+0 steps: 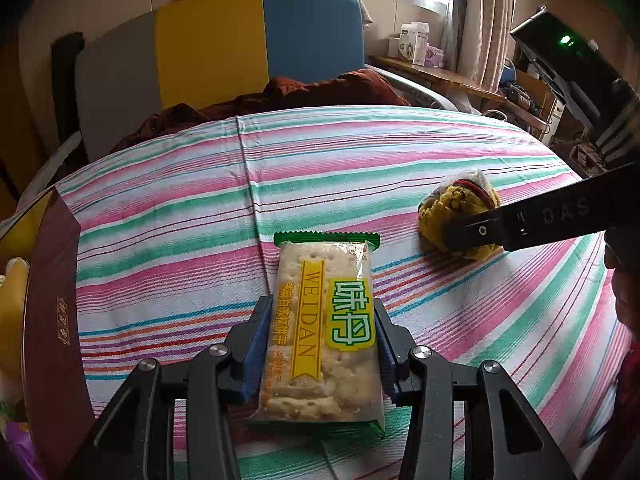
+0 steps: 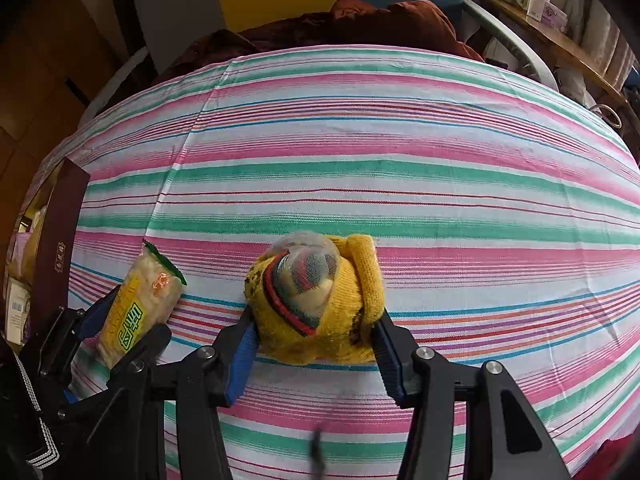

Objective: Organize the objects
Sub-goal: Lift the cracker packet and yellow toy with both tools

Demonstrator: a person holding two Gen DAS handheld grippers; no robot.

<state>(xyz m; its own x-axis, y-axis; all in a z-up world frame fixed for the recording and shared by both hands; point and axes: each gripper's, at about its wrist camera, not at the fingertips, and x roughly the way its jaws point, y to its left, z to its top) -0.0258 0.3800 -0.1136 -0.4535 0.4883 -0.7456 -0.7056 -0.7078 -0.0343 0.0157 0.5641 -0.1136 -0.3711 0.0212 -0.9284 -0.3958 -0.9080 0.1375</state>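
Observation:
A clear packet of crackers (image 1: 320, 328) with green ends and a yellow label sits between the blue pads of my left gripper (image 1: 322, 306), which is shut on its two long sides. To its right lies a yellow knit bundle (image 2: 316, 304) with a red-edged cuff and a clear plastic bag on top, resting on the striped cloth (image 2: 400, 168). My right gripper (image 2: 314, 316) is shut on it, pads pressing both flanks. The left wrist view shows the bundle (image 1: 444, 204) under the right gripper (image 1: 460, 236). In the right wrist view the left gripper (image 2: 134, 316) holds the tilted packet (image 2: 136, 304).
A dark maroon open box (image 1: 52, 300) with yellow items inside stands at the cloth's left edge. A brown blanket (image 1: 320, 92) lies beyond the cloth, before a grey, yellow and blue headboard (image 1: 212, 44). A wooden shelf (image 1: 440, 74) with small boxes runs along the right.

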